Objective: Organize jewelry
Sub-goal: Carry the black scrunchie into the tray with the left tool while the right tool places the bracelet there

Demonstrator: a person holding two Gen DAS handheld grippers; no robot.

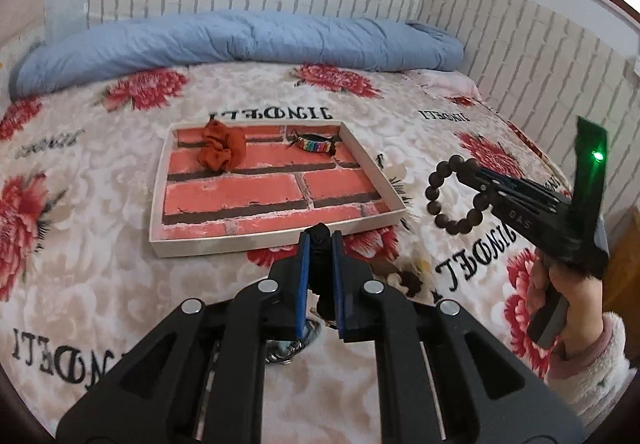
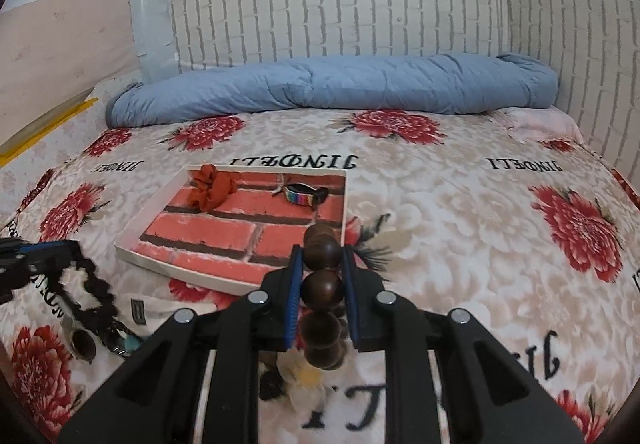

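Left gripper (image 1: 320,240) clamped on black braided bracelet (image 2: 90,292); right gripper (image 2: 322,256) clamped on wooden bead bracelet (image 1: 454,195). Both held above bedspread, short of tray (image 1: 276,240). Risk: dangling loops snagging tray rim.

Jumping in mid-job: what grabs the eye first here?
The brick-print tray in the middle of the flowered bedspread, holding an orange scrunchie and a rainbow bracelet at its far end. Right of it, the right gripper holds up a dark wooden bead bracelet.
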